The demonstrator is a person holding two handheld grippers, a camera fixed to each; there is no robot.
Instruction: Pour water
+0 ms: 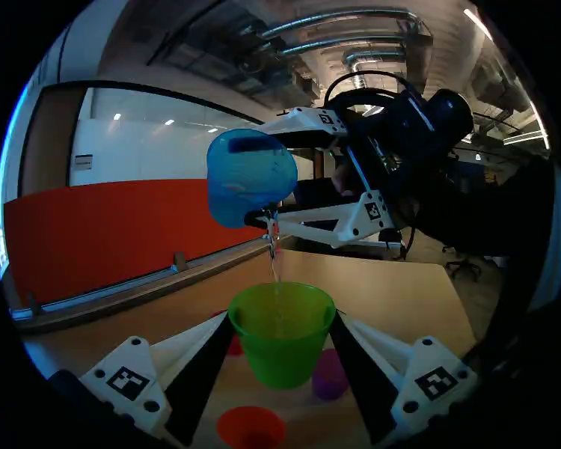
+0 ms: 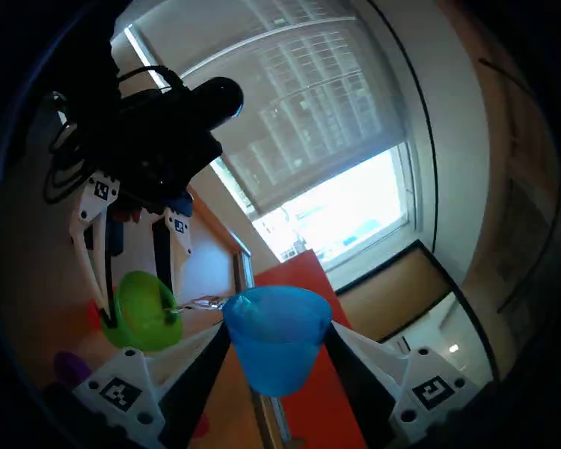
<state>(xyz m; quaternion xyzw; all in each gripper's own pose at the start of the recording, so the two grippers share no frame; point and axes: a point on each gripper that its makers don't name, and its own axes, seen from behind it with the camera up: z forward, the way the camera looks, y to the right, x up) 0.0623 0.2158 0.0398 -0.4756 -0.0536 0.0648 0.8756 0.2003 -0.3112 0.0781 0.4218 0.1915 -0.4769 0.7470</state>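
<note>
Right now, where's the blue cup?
In the left gripper view the blue cup is upper centre, tilted in the right gripper directly above the green cup, with water trickling into it.

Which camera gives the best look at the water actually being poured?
The left gripper view: the water stream falls from the tilted blue cup into the green cup, seen side-on. In the right gripper view it is a faint streak between the two cups' rims.
</note>
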